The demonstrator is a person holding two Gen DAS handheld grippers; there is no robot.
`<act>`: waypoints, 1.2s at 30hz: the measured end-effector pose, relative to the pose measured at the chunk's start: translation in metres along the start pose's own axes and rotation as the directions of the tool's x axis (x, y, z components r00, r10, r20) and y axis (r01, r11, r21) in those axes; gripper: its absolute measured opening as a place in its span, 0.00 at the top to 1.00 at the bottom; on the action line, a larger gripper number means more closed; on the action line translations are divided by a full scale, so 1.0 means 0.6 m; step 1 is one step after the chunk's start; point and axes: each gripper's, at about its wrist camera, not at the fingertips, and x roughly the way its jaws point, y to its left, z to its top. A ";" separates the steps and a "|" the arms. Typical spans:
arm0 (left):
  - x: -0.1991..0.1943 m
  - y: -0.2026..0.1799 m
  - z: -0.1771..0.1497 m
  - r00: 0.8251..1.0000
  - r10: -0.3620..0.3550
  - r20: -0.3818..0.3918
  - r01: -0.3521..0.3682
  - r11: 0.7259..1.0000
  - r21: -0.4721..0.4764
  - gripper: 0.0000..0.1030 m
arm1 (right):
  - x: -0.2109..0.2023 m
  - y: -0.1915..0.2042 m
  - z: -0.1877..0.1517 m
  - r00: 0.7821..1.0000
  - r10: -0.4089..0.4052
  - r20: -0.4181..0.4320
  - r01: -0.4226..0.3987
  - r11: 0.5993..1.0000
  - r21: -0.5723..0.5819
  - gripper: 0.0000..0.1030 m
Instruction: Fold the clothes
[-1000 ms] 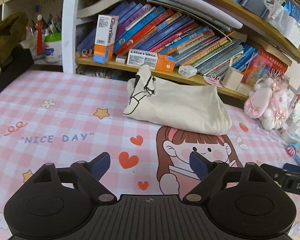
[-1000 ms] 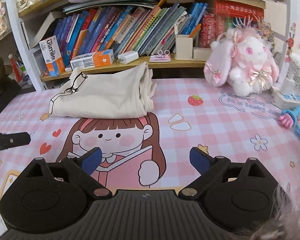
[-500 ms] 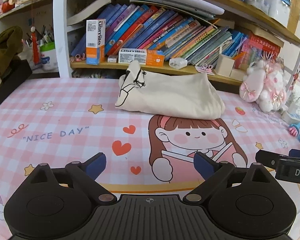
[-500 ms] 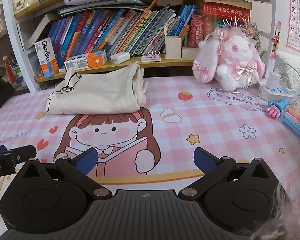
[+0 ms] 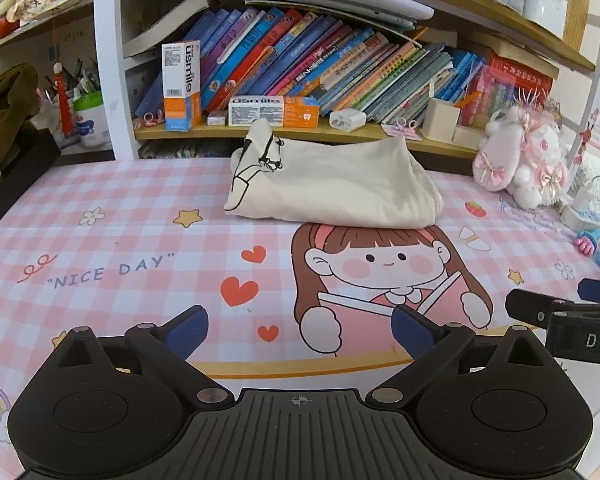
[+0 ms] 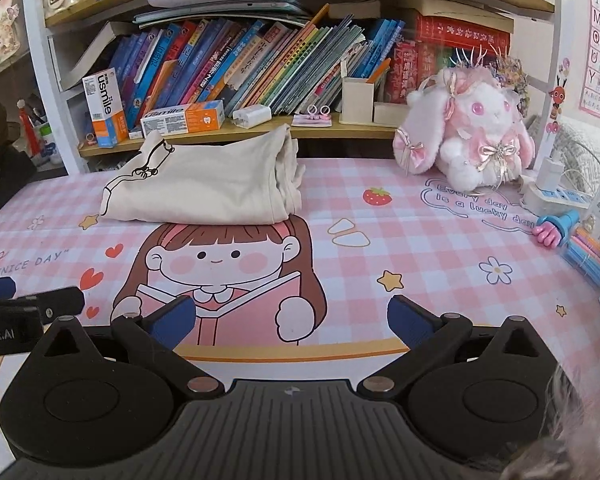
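The cream garment (image 5: 332, 188) is lying folded into a compact bundle at the far side of the surface (image 5: 100, 256), just in front of the bookshelf (image 5: 300, 132) and just beyond the cartoon girl's hair printed on the mat. Compared with a second ago it is sitting farther from both cameras, so both grippers are backing away from it. The left gripper (image 5: 300, 326) has just been opening and is now standing wide, with nothing between its blue pads (image 5: 186, 328). The right gripper (image 6: 292, 322) is also standing wide and empty, hovering well short of the garment and beside the left one. A plush rabbit (image 6: 472, 136) is sitting to the garment's right, well apart from it. Judging by the neat bundle and the empty, retreating grippers, the fold is looking finished, with nothing left to straighten
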 end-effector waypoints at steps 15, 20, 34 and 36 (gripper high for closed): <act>-0.007 0.001 0.000 1.000 0.004 0.021 -0.004 1.000 0.002 0.03 | -0.001 -0.001 0.000 1.000 0.009 -0.004 -0.009 1.000 0.003 0.00; -0.007 0.000 0.000 1.000 0.001 0.020 -0.001 1.000 0.005 0.03 | -0.001 -0.001 -0.001 1.000 0.010 -0.006 -0.010 1.000 0.005 0.00; -0.005 -0.001 0.000 1.000 0.000 0.020 0.000 1.000 0.007 0.03 | 0.002 -0.001 -0.001 1.000 0.014 -0.011 -0.014 1.000 0.008 0.00; -0.005 -0.001 0.000 1.000 -0.002 0.019 0.002 1.000 0.007 0.03 | 0.002 -0.002 -0.002 1.000 0.015 -0.012 -0.015 1.000 0.009 0.00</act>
